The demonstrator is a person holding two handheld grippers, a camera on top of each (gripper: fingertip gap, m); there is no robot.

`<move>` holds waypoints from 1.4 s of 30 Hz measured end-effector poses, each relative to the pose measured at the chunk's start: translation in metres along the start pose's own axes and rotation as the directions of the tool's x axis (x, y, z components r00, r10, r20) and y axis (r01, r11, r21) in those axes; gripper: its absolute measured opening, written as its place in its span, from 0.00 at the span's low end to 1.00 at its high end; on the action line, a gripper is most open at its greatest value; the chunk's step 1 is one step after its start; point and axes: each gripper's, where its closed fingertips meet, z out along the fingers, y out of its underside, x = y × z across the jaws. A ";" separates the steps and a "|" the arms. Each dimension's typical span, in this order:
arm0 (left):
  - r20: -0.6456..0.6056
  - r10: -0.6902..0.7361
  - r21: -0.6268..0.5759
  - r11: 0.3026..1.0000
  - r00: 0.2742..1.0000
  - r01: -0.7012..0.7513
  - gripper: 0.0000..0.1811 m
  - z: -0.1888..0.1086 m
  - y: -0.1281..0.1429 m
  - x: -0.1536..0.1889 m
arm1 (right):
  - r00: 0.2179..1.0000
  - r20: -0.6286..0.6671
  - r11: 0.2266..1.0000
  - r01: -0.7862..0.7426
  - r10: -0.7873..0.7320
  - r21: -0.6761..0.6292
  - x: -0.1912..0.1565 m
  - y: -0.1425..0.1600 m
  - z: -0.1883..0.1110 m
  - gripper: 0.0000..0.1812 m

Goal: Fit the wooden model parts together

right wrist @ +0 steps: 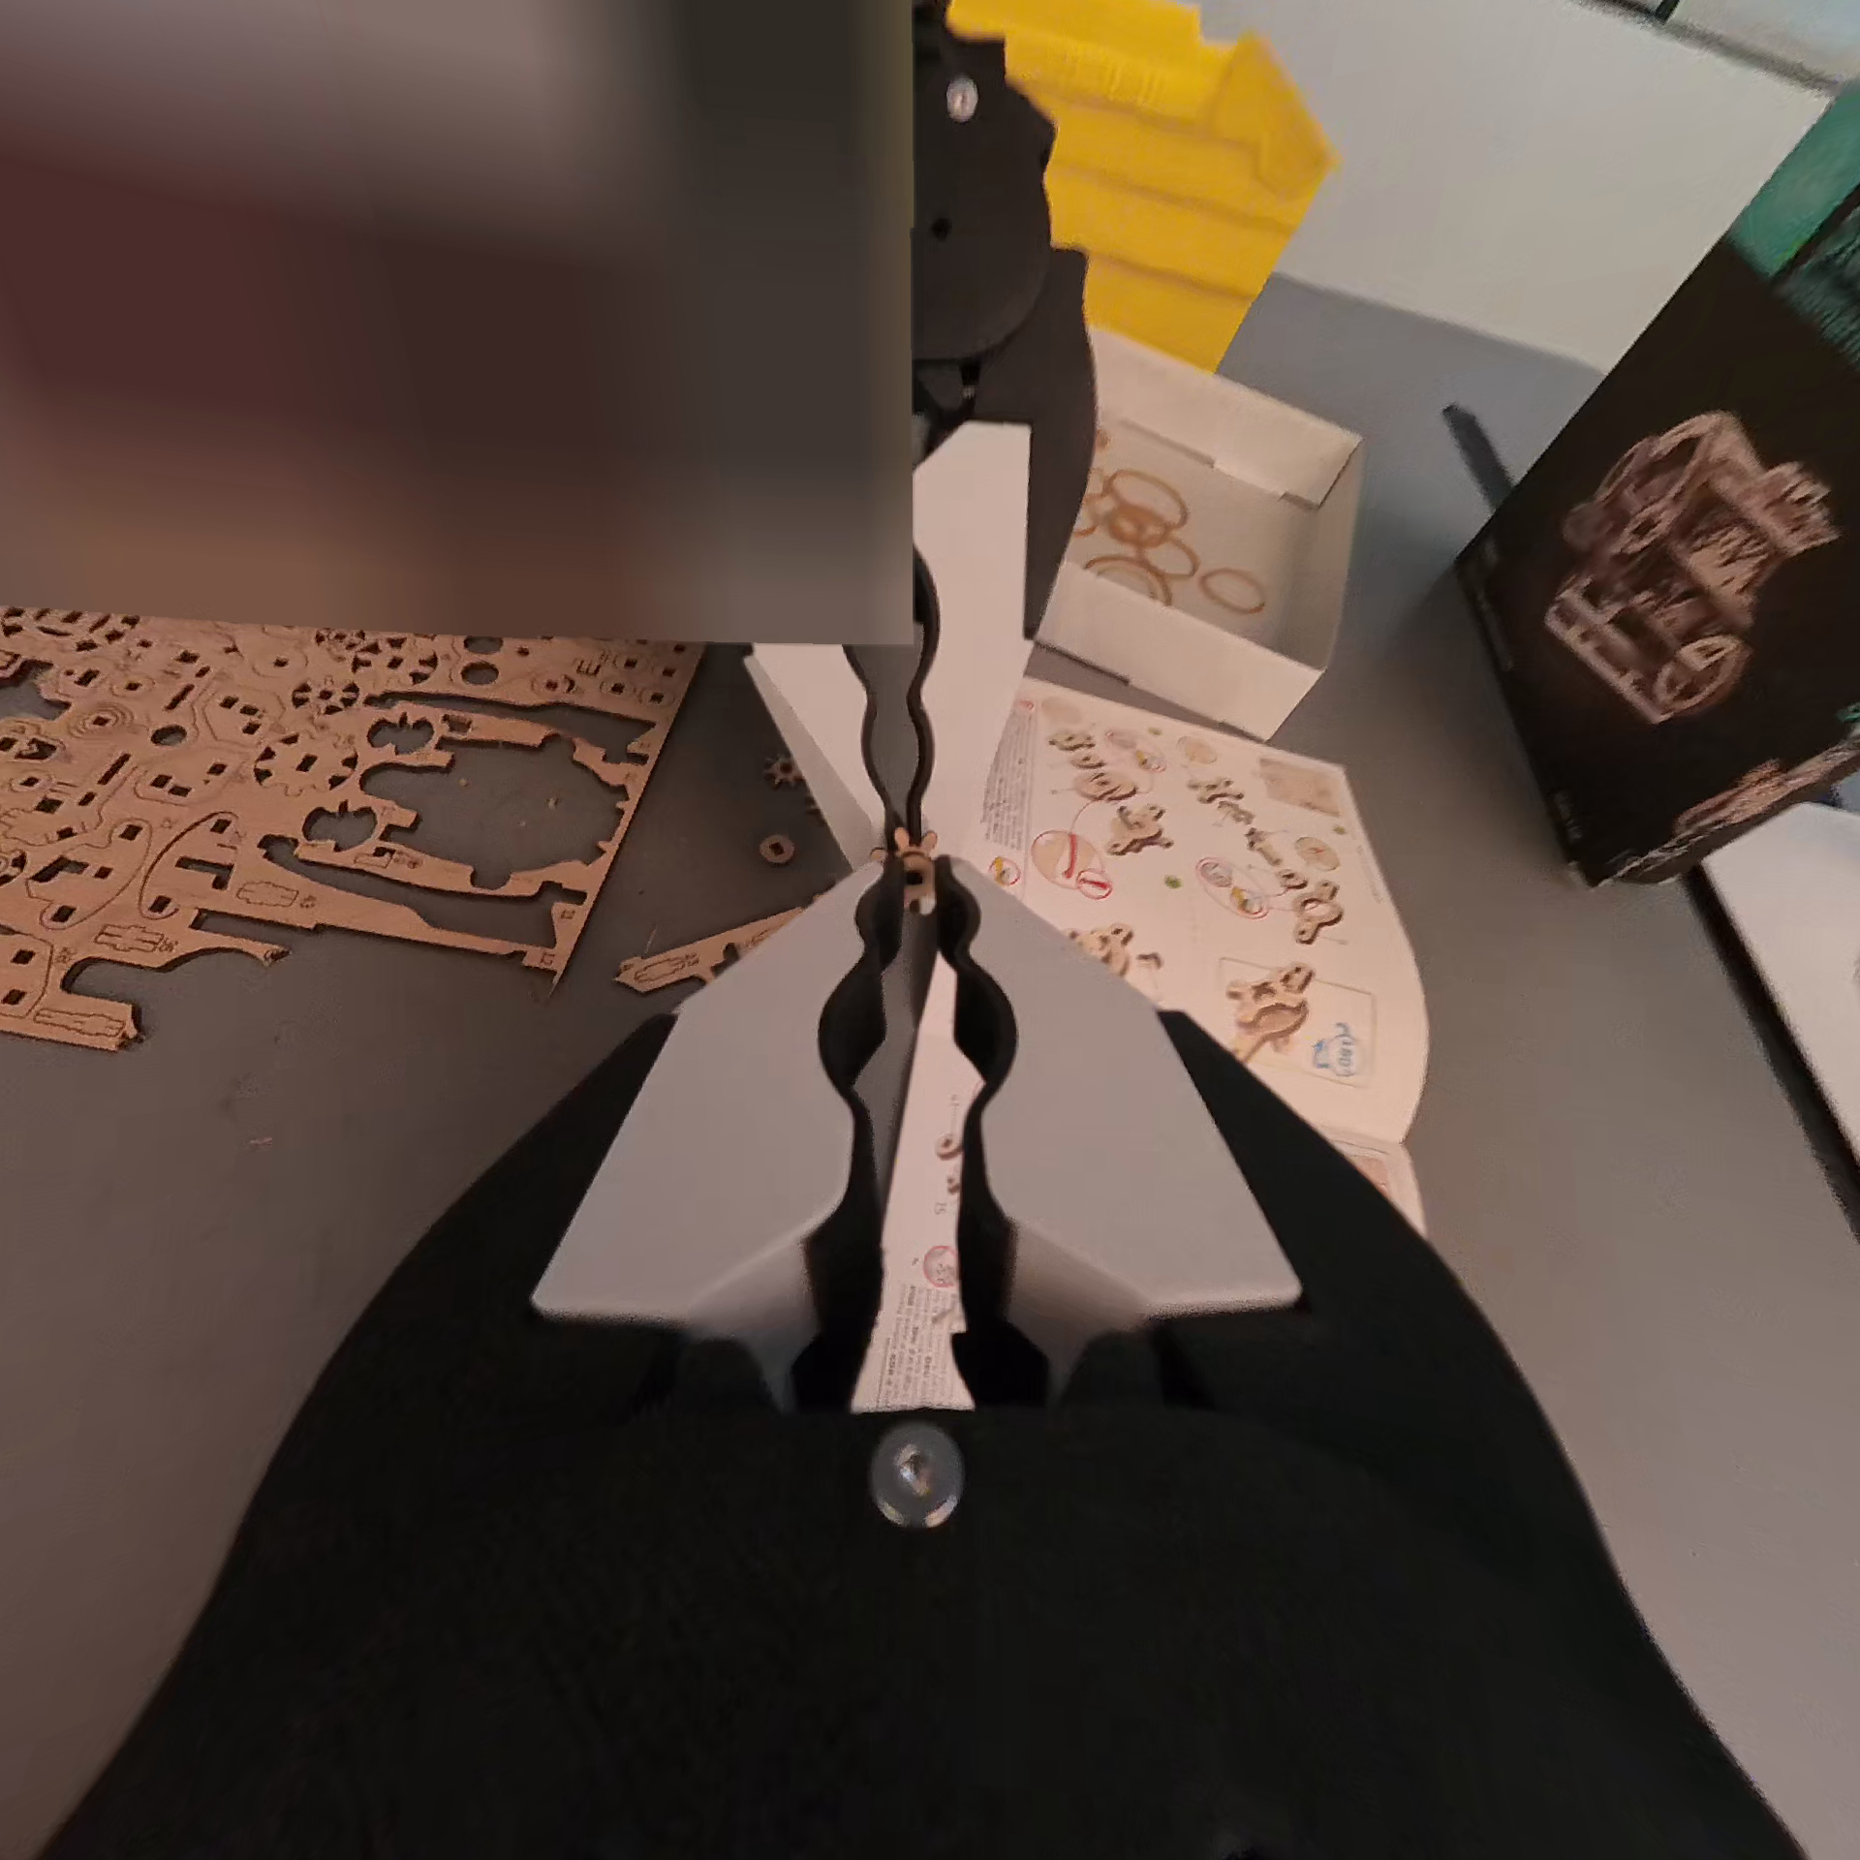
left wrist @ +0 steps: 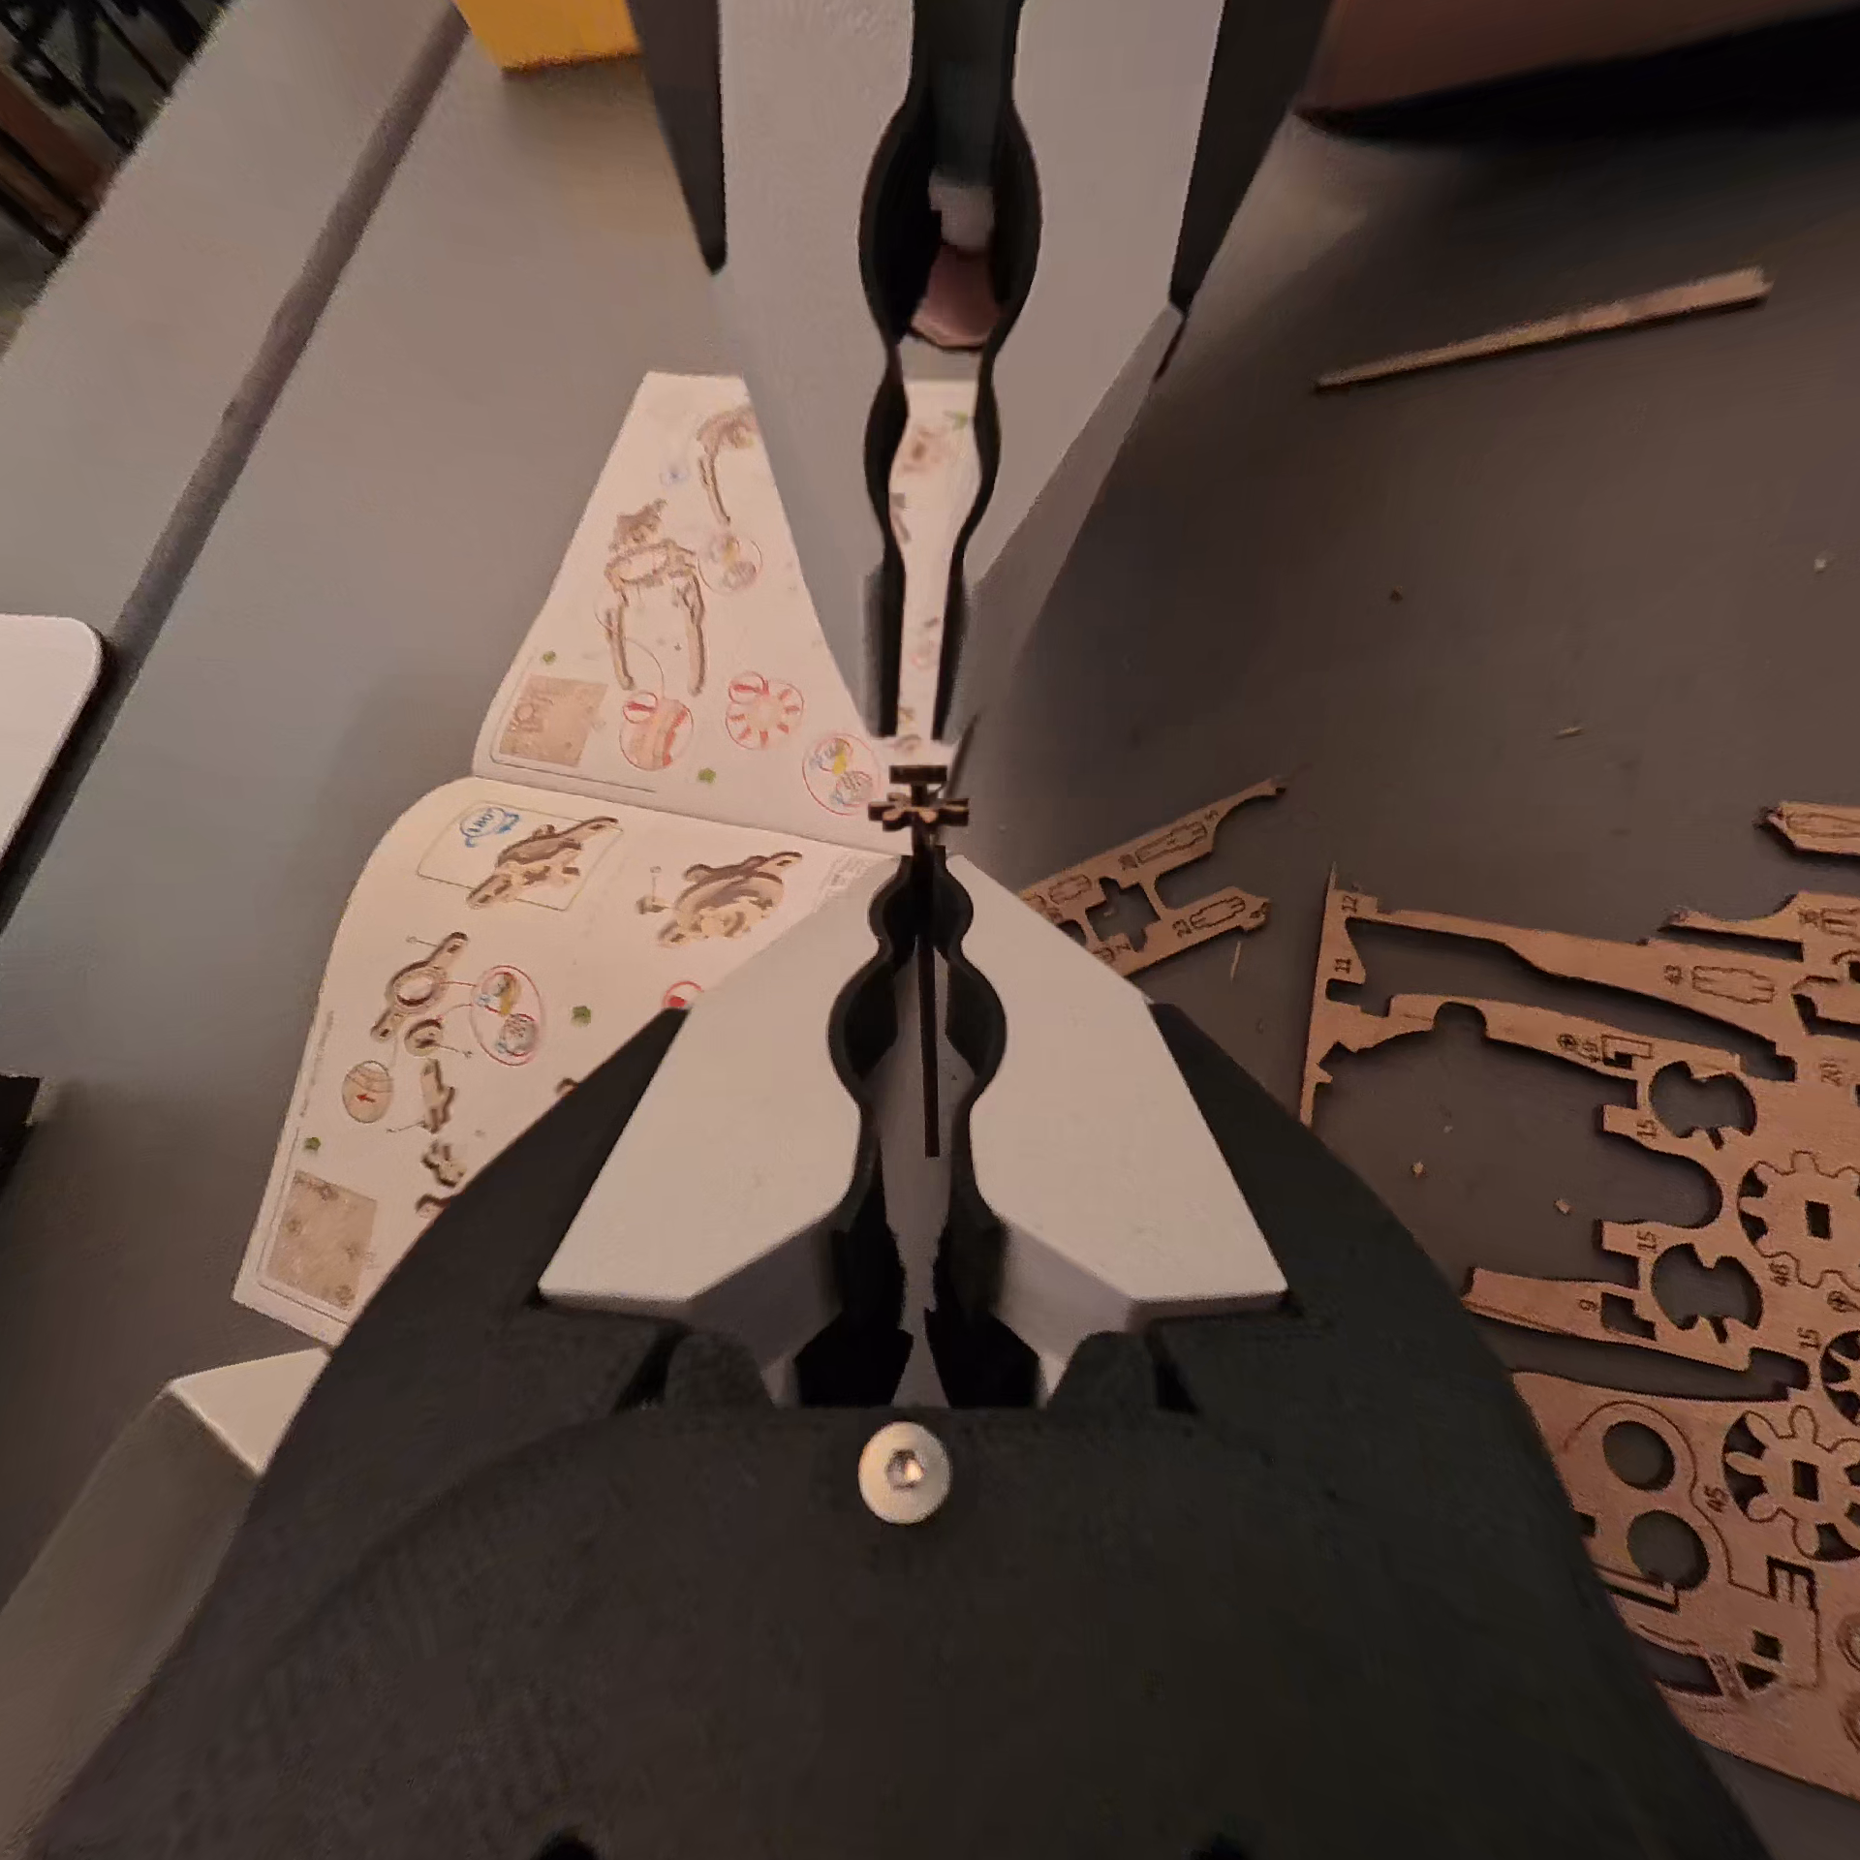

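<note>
My left gripper (left wrist: 921,874) is shut on a thin flat wooden part (left wrist: 928,1017), seen edge-on between its fingers. A small wooden gear (left wrist: 918,807) sits on that part's tip, just past the fingertips. My right gripper (left wrist: 914,733) comes in from the top of the left wrist view, tip to tip with the left one, and touches the gear's far side. In the right wrist view my right gripper (right wrist: 911,878) is shut on a small wooden piece (right wrist: 915,874). The gear (right wrist: 909,843) sits between it and the left gripper (right wrist: 899,810). Both are held above the table.
An open instruction sheet (left wrist: 564,906) (right wrist: 1208,886) lies under the grippers. Punched-out wooden sheets (left wrist: 1610,1188) (right wrist: 302,785) lie beside it, with a loose wooden strip (left wrist: 1550,327). A white box of rubber bands (right wrist: 1198,564), a yellow bin (right wrist: 1168,191) and a dark product box (right wrist: 1661,604) stand behind. The tips of both grippers are at nearly the same place.
</note>
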 end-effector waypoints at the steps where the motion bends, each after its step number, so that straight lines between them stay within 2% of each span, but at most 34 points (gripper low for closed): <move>1: 0.008 0.003 0.022 1.000 1.000 -0.003 0.00 -0.002 -0.003 -0.002 | 1.000 -0.005 1.000 0.000 0.000 0.029 0.002 -0.005 -0.004 0.03; 5: 0.045 0.047 0.146 0.988 0.998 -0.053 0.00 -0.012 -0.023 -0.004 | 0.999 0.008 0.988 -0.042 0.041 0.152 0.006 -0.025 -0.022 0.02; 8: 0.084 0.083 0.215 0.972 0.993 -0.100 0.00 -0.018 -0.034 -0.004 | 1.000 0.009 0.979 -0.014 0.013 0.205 0.002 -0.039 -0.030 0.03; 14: 0.129 0.131 0.291 0.943 0.983 -0.164 0.00 -0.027 -0.048 -0.001 | 0.999 -0.028 0.977 0.048 -0.043 0.206 -0.004 -0.050 -0.032 0.03; 23: 0.141 0.158 0.257 0.947 0.977 -0.190 0.00 -0.023 -0.045 0.001 | 0.995 -0.050 0.988 0.092 -0.086 0.124 -0.007 -0.040 -0.025 0.01; 29: 0.157 0.201 0.166 0.960 0.967 -0.226 0.00 -0.016 -0.034 0.000 | 0.988 -0.067 0.990 0.140 -0.138 0.031 -0.008 -0.029 -0.018 0.02; 42: 0.125 0.204 0.082 0.973 0.971 -0.215 0.00 -0.008 -0.023 0.004 | 0.994 -0.025 0.994 0.104 -0.104 -0.025 -0.012 -0.020 -0.011 0.02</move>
